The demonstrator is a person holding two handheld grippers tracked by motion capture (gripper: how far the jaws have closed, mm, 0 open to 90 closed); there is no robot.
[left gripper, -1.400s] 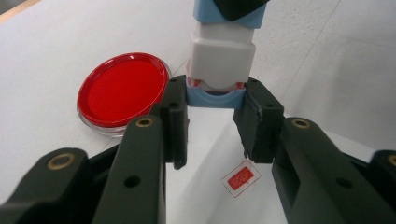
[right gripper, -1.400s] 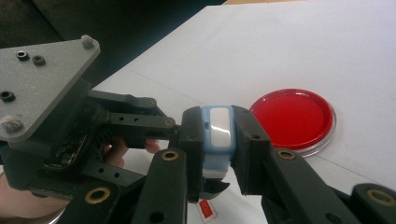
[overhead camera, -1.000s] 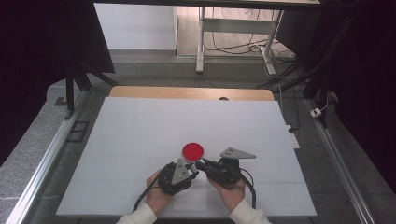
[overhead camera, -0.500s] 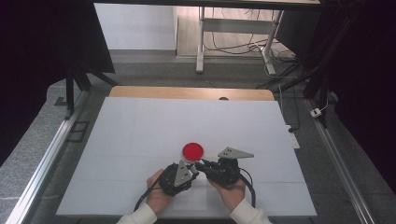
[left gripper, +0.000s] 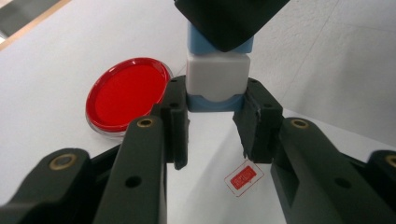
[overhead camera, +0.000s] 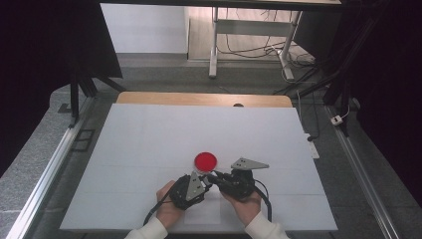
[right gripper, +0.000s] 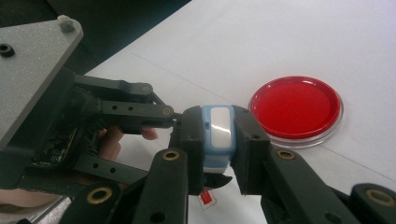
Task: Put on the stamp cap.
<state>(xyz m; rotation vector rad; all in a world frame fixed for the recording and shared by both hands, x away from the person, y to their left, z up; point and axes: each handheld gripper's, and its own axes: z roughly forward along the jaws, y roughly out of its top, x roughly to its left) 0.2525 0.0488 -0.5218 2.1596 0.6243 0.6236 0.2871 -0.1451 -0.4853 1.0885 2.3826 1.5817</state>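
A small blue and white stamp block [left gripper: 215, 74] [right gripper: 219, 140] is held just above the table between both grippers. My right gripper [right gripper: 218, 119] [overhead camera: 215, 177] is shut on its sides. From the other side, my left gripper [left gripper: 215, 91] [overhead camera: 204, 180] has its pads pressed on the block's blue end. In the right gripper view the left gripper's fingers [right gripper: 135, 109] reach in from the left. A round red dish [overhead camera: 205, 160] [left gripper: 126, 95] [right gripper: 294, 105] lies flat just beyond the gripper tips.
Under the block, a small red printed mark [left gripper: 243, 177] [right gripper: 208, 198] shows on the white surface. The white table top [overhead camera: 149, 139] stretches wide to the left, right and far side. Its wooden far edge [overhead camera: 199, 98] borders a floor with table legs and cables.
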